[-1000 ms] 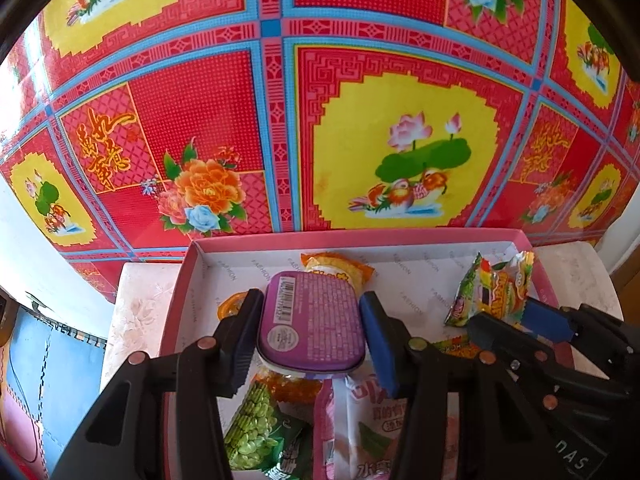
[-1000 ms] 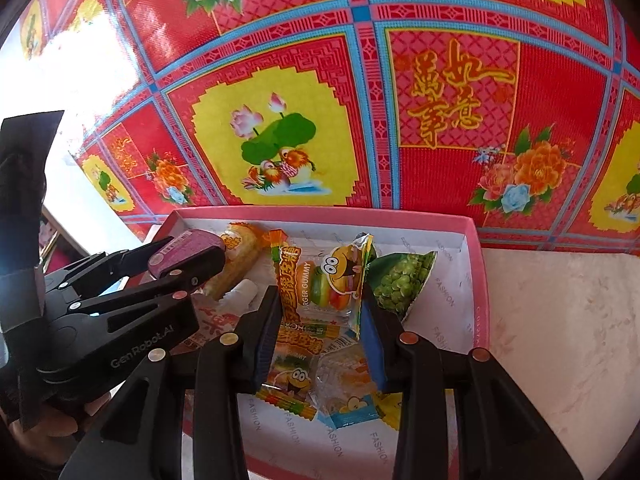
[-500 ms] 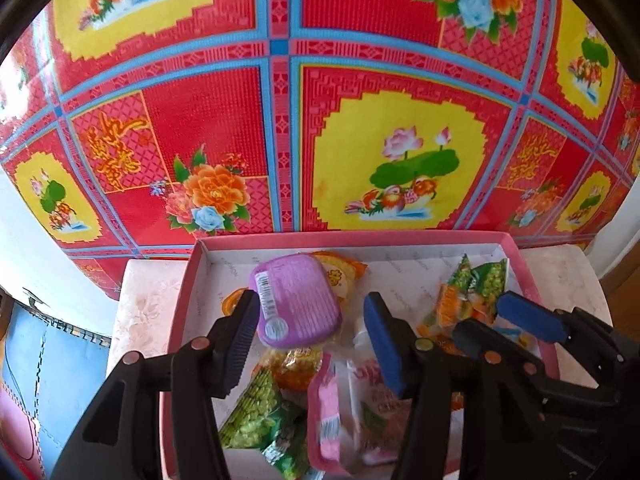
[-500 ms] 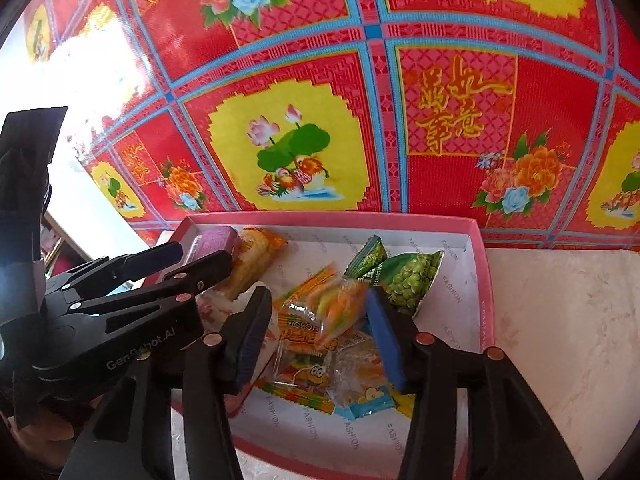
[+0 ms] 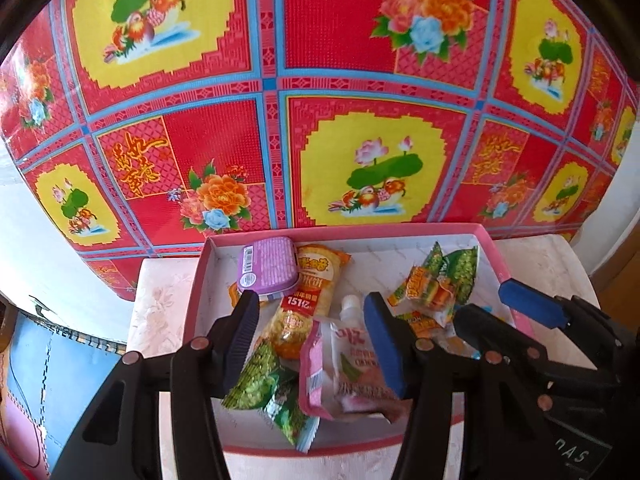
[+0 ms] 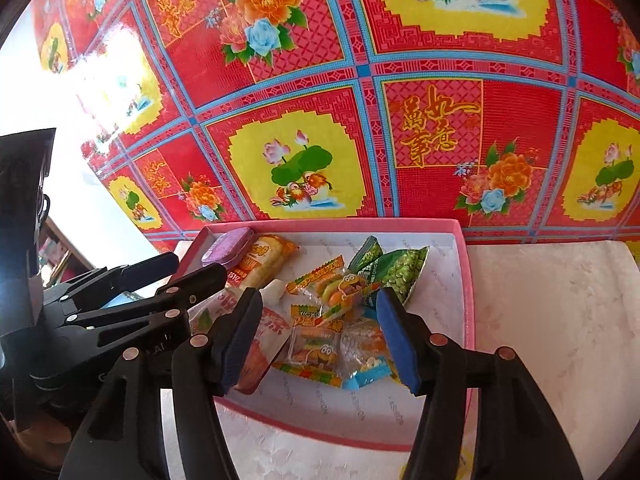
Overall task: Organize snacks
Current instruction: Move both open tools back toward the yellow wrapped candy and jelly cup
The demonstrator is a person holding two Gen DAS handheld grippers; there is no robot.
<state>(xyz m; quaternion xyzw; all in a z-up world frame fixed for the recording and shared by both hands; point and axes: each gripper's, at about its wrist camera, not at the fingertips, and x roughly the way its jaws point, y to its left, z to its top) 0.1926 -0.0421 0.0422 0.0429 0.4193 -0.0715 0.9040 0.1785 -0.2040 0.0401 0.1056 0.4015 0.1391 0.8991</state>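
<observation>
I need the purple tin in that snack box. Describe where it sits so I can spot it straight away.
Find the pink box standing against the red floral backdrop. In the left wrist view, look into its far left corner: the purple tin lies there beside the orange packet. It is the only hard, rounded, lilac container; everything near it is crinkly wrapping.

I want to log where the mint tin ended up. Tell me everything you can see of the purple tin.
The purple tin is a small rounded-rectangle case, metal by its look, lid shut, with white print and a barcode label on top. It lies tilted in the far left corner of the pink box, leaning partly on the orange snack packet beside it. Neither gripper touches it.
</observation>
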